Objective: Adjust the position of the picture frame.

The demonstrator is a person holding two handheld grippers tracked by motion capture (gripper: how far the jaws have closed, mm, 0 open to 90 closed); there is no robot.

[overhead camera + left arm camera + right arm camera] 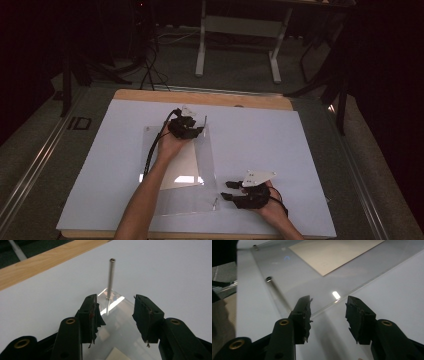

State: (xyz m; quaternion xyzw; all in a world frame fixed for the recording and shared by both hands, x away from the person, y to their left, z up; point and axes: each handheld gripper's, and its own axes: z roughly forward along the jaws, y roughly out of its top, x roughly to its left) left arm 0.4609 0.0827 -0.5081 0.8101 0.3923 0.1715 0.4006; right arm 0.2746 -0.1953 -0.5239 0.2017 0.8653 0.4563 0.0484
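The left gripper (115, 311) has its jaws spread apart, empty, with a thin metal post (110, 277) standing upright just ahead of them at the far corner of a clear plastic sheet (125, 325). The right gripper (328, 315) is likewise spread and empty, poised over the near edge of that sheet, with another post (269, 279) ahead and to its left. A pale card (181, 169) lies under the sheet between the two tools. Nothing is grasped yet, so the work looks barely begun: the post is yet to be taken. All rests on a white board (280, 145) over a wooden table (150, 95); beyond it, the dim room holds a desk frame (240, 35).
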